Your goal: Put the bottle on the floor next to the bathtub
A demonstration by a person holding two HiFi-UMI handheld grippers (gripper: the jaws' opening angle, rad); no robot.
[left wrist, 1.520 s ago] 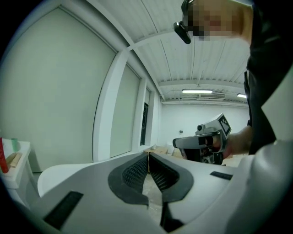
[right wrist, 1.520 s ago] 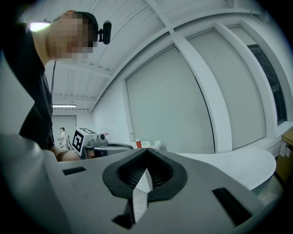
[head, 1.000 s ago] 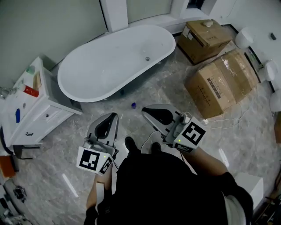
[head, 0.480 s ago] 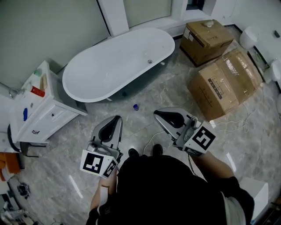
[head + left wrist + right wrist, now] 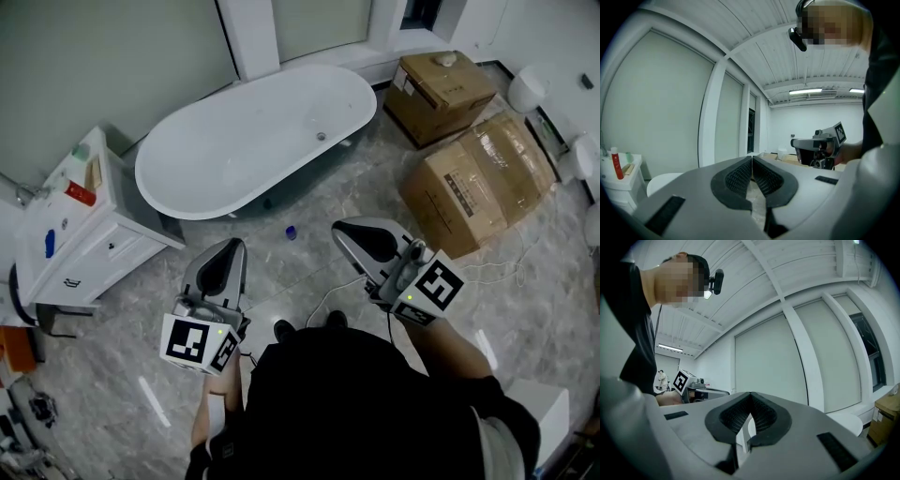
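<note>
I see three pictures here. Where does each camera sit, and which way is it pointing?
Head view: on the person's head, looking steeply down at the bathtub, a small blue bottle on the floor, the left gripper and the right gripper; the dark torso shows.
Left gripper view: rides that gripper, looking along its shut jaws toward the window wall; a dark sleeve shows at right.
Right gripper view: along its shut jaws, same wall; a shoulder at left.
Shared: each gripper view catches the other gripper.
</note>
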